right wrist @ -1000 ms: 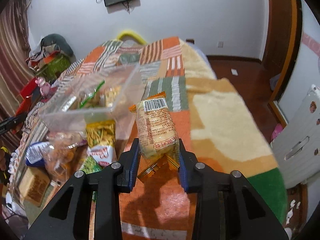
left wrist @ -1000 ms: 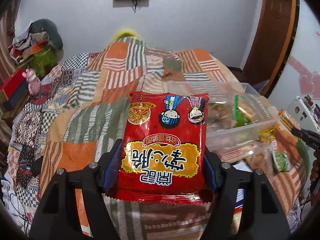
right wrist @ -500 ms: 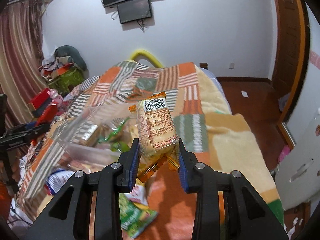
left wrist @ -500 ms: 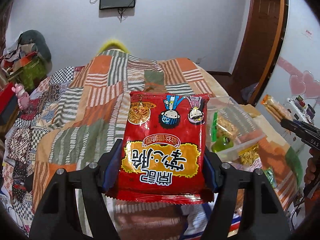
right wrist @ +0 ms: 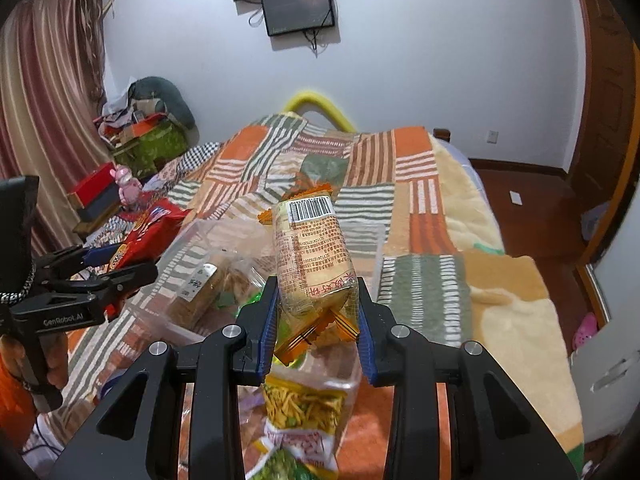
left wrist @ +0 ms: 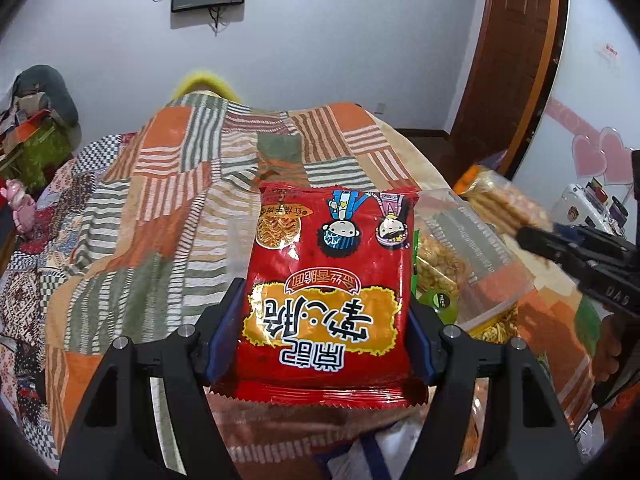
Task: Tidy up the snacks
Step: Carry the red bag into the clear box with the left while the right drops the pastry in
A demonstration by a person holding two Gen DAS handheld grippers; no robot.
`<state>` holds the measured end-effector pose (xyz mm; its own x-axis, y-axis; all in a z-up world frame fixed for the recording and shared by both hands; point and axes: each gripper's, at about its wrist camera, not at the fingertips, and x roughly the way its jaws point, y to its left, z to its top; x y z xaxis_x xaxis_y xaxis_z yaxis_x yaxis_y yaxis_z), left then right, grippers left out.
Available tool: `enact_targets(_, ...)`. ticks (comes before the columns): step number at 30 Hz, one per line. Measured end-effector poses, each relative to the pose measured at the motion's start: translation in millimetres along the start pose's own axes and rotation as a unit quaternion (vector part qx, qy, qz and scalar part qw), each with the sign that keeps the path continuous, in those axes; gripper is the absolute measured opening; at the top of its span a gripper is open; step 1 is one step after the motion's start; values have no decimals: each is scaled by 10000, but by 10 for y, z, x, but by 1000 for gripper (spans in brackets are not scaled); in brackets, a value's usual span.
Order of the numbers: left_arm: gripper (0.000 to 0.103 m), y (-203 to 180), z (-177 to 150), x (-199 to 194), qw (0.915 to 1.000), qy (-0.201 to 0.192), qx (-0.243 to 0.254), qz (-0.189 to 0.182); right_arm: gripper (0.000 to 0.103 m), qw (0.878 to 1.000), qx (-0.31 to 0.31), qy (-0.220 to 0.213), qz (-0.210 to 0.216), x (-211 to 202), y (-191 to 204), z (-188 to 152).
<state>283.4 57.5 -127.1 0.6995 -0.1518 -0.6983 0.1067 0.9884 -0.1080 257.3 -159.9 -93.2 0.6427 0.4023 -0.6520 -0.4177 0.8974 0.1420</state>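
Left wrist view: the left gripper (left wrist: 322, 344) is clamped on a red snack bag (left wrist: 328, 292), its blue pads pressing the bag's two sides at the lower centre of the frame. The bag stands upright between the fingers with its print upside down and fills the middle of the frame, held above the patchwork blanket (left wrist: 168, 208). To the right of the bag lies a clear plastic container (left wrist: 476, 256) with snacks inside. At the right edge the right gripper (left wrist: 532, 236) comes in blurred, carrying an orange-ended biscuit pack (left wrist: 504, 200) above the container.

Right wrist view: the right gripper (right wrist: 316, 322) grasps the biscuit pack (right wrist: 312, 256) near its lower end; the pack rises toward the frame centre, barcode on top, over the container (right wrist: 192, 240). A packet of yellow sticks (right wrist: 304, 408) lies at the lower centre, below the fingers. At the left edge, the left gripper (right wrist: 132, 262) holds the red bag (right wrist: 148, 232) beside the container's left side.
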Motion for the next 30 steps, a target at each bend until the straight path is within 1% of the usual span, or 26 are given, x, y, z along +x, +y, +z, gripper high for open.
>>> enact_targets(6, 70, -44, 45, 213, 9999, 112, 57, 80, 31, 9993, 35, 343, 145, 215, 11, -10)
enact_targets(11, 70, -102, 33, 308, 9995, 258, 147, 89, 31, 9986, -109, 509, 99, 285, 74, -29)
enact_targets(14, 71, -139, 12, 313, 9991, 297, 257, 133, 34, 9982, -125, 584, 108, 303, 76, -39)
enact_targets(17, 73, -153, -5, 254, 9991, 281, 311, 114, 35, 9979, -66, 618, 162, 283, 58, -44)
enact_targets(19, 78, -156, -3, 184, 9993, 213, 295, 119, 39, 9980, -20, 607, 172, 234, 44, -49)
enact_targets(21, 82, -152, 3, 83, 9995, 124, 248, 128, 44, 9982, -20, 571, 165, 194, 37, -48)
enact_targets(26, 84, -130, -34, -191, 9997, -18, 171, 150, 47, 9988, -67, 470, 131, 14, 31, -68)
enact_targets(30, 87, -127, -150, -411, 9992, -66, 226, 322, 53, 9993, -63, 359, 71, -181, 2, -126)
